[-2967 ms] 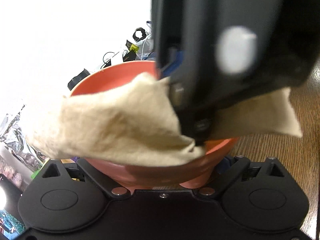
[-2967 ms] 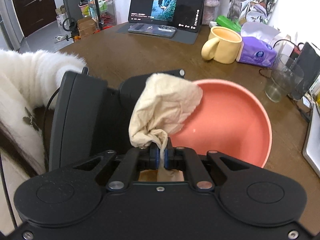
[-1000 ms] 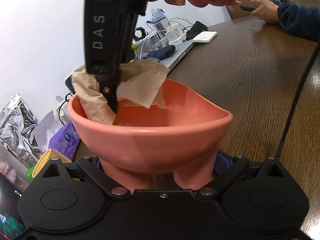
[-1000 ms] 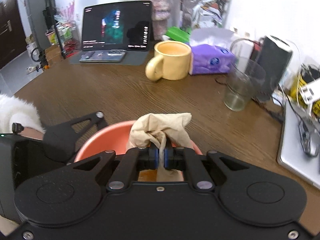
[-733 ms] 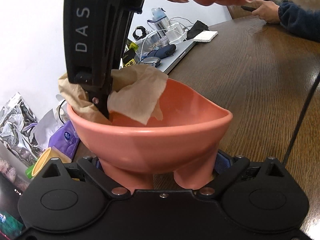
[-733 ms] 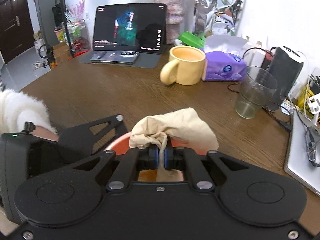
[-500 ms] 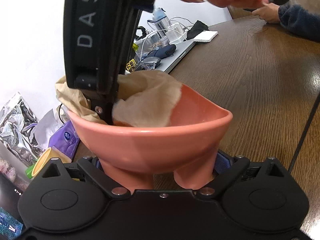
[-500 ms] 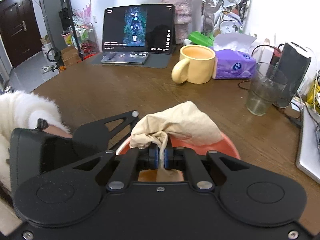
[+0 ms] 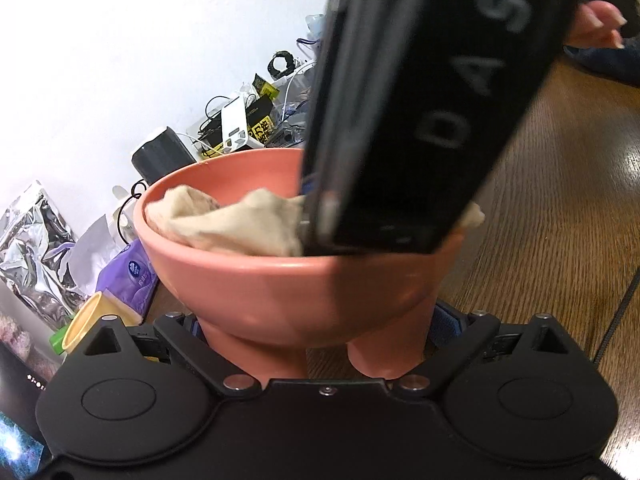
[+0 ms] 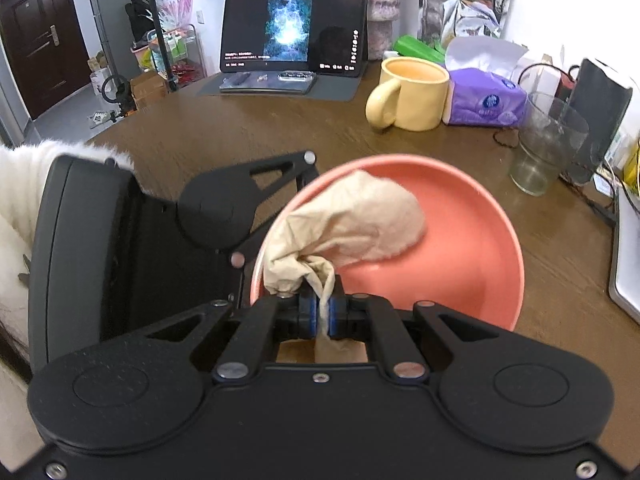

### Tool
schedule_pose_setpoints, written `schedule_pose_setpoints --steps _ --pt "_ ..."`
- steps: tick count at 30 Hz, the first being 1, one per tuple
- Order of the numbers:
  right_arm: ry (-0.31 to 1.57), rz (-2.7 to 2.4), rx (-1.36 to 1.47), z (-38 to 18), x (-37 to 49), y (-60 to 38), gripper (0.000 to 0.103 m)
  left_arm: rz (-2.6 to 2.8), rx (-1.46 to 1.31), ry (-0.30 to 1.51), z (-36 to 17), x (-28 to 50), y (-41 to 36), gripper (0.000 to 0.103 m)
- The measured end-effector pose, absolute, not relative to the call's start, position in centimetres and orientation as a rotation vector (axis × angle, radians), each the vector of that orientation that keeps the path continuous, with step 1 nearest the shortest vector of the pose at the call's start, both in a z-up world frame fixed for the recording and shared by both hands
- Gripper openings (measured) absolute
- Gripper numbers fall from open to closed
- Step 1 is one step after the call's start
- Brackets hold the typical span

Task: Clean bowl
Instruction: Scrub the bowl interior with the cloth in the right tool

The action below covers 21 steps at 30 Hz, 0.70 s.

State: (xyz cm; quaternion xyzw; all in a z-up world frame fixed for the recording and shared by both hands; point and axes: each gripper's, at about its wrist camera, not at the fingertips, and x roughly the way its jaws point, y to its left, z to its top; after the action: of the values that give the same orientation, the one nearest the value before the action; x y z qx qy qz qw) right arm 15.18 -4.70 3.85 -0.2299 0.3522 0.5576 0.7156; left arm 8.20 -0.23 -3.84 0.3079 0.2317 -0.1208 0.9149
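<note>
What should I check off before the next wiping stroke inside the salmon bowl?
1. Cloth grip: the right gripper is shut on the beige cloth, pinched between its blue pads. Ok.
2. Bowl hold: the left gripper brackets the feet of the bowl. Looks gripped; pad contact cannot be seen. Cannot tell.
3. Cloth on the surface: it lies inside the bowl, against the near-left wall. Ok.
4. Cloth overhang: a bit pokes over the rim in the left wrist view. Not ok, minor.
5. Neighbours: the glass and yellow mug stand apart from the bowl. Ok.
6. Dirt left inside: none visible on the bare part; under the cloth, cannot tell.
</note>
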Motion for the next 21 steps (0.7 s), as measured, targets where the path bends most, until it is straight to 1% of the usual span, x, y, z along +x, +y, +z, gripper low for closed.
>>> schedule_pose_setpoints --steps 9,11,21 --pt "0.808 1.173 -0.532 3.0 15.1 -6.0 0.008 -0.245 0.629 0.482 -3.4 9.1 -0.5 0.096" --pt "0.81 1.16 -0.544 2.9 15.1 -6.1 0.008 -0.242 0.632 0.483 -3.4 8.5 -1.4 0.096" --pt "0.835 1.089 -0.56 2.4 16.5 -6.5 0.008 -0.248 0.636 0.479 -3.6 8.3 -0.9 0.096"
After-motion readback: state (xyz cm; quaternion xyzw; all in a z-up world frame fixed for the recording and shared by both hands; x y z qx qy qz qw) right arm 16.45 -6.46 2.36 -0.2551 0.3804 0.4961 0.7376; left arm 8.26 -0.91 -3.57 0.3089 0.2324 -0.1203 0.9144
